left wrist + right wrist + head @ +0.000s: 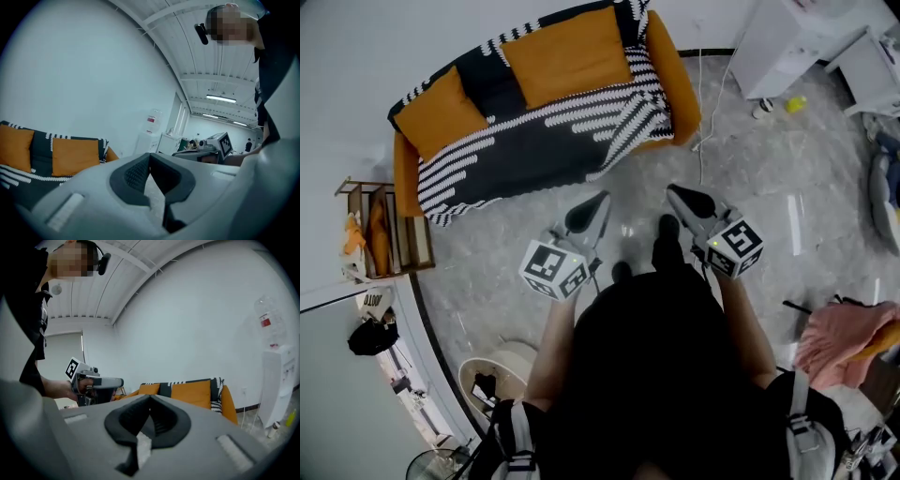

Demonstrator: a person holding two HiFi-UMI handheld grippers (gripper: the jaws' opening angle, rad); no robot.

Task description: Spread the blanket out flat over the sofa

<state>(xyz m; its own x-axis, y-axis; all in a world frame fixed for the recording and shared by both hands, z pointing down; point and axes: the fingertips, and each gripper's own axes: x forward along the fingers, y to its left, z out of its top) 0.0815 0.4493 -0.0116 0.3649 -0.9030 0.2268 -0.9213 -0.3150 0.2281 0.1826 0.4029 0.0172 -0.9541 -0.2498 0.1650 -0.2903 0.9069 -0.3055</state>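
Observation:
A black blanket (534, 141) with white stripes lies spread over the seat and back of an orange sofa (682, 84); two orange cushions (567, 54) rest on top of it. The blanket (42, 143) and the sofa (201, 392) also show in the gripper views. Both grippers are held over the grey floor in front of the sofa, well clear of it. My left gripper (602, 202) is shut with nothing in it. My right gripper (673, 192) is shut and empty too. Each gripper sees the other: the right gripper (213, 145) and the left gripper (119, 382).
A wooden rack (380, 230) stands left of the sofa. White cabinets (787, 42) stand at the back right, with a cable (701, 122) trailing on the floor. A pink cloth (844, 342) lies at the right. A round white bin (492, 375) sits at the lower left.

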